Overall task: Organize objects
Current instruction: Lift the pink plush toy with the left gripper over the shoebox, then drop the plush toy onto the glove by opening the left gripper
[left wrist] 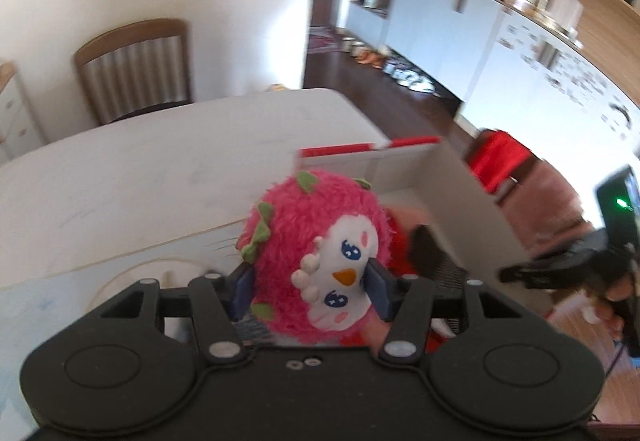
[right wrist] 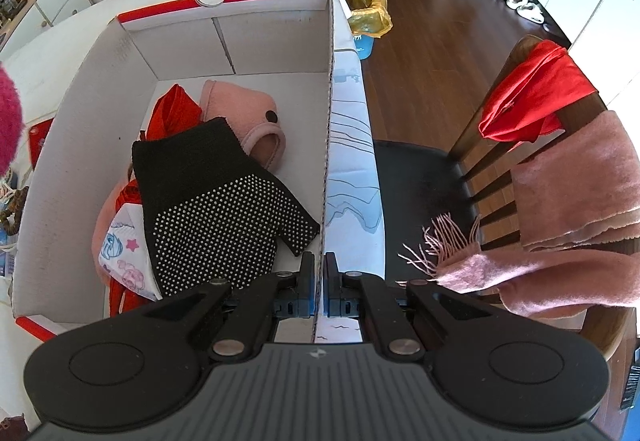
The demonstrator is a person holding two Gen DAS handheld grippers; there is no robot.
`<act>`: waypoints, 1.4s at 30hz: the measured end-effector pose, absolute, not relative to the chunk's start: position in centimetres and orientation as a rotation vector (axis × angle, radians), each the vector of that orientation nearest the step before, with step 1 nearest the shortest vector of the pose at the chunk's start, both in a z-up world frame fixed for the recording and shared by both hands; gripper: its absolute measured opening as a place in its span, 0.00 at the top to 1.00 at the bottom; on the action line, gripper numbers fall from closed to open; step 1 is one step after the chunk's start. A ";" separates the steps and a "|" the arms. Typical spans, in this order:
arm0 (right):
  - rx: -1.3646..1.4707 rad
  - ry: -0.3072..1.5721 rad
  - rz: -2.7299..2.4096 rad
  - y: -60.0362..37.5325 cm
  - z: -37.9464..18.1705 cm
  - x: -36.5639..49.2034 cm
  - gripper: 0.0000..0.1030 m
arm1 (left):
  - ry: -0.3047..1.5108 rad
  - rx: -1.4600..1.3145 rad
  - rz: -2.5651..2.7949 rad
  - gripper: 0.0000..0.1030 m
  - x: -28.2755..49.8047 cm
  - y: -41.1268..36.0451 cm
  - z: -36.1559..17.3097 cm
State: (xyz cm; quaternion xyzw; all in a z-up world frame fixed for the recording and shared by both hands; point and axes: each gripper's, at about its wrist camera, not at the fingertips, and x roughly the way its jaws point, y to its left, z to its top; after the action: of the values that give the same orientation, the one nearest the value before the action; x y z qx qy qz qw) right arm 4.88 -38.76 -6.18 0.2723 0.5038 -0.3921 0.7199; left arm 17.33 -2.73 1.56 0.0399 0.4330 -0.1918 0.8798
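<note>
1 plush point(left wrist: 320, 261) is pinched in the left gripper point(left wrist: 310, 291), above the table's point(left wrist: 160, 169) right edge beside the box point(right wrist: 100, 81), face tipped sideways, long axis roughly upright. The right gripper point(right wrist: 319, 283) is pressed together on the box's right wall. Inside lie 1 black glove point(right wrist: 216, 201), fingers toward the near right corner, and 1 pink slipper point(right wrist: 248, 113).

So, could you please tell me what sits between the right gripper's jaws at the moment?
The right gripper has its jaws shut on the cardboard box's side wall; the right wrist view shows the wall's edge running between them.
</note>
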 end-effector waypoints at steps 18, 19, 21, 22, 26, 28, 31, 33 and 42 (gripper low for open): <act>0.625 1.095 -0.869 -38.9 -6.2 4.6 0.97 | 0.939 0.272 -0.602 0.45 16.2 -14.6 -3.6; 0.626 1.094 -0.868 -38.9 -6.2 4.6 0.97 | 0.950 0.289 -0.598 0.45 16.2 -14.8 -4.1; 0.627 1.093 -0.868 -38.9 -6.2 4.6 0.97 | 0.971 0.316 -0.597 0.45 16.2 -15.2 -5.1; 0.626 1.093 -0.868 -38.9 -6.2 4.5 0.97 | 0.979 0.323 -0.603 0.44 16.3 -15.4 -5.4; 0.624 1.094 -0.869 -38.9 -6.2 4.6 0.97 | 1.005 0.348 -0.633 0.40 16.4 -16.0 -6.2; 0.624 1.094 -0.869 -38.9 -6.2 4.6 0.97 | 1.009 0.359 -0.637 0.34 16.4 -16.1 -6.2; 0.624 1.095 -0.868 -38.9 -6.2 4.7 0.97 | 1.034 0.349 -0.636 0.25 16.6 -16.3 -6.7; 0.625 1.094 -0.869 -38.9 -6.2 4.7 0.97 | 1.041 0.339 -0.632 0.19 16.5 -16.2 -7.0; 0.625 1.094 -0.870 -38.9 -6.3 4.8 0.97 | 1.019 0.276 -0.621 0.12 16.1 -15.0 -6.2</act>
State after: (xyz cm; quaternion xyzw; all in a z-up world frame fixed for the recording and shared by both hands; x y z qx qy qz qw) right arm 4.84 -38.88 -6.29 0.2829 0.4951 -0.3937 0.7210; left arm 16.05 -14.97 -6.19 0.1297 0.4783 -0.2913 0.8183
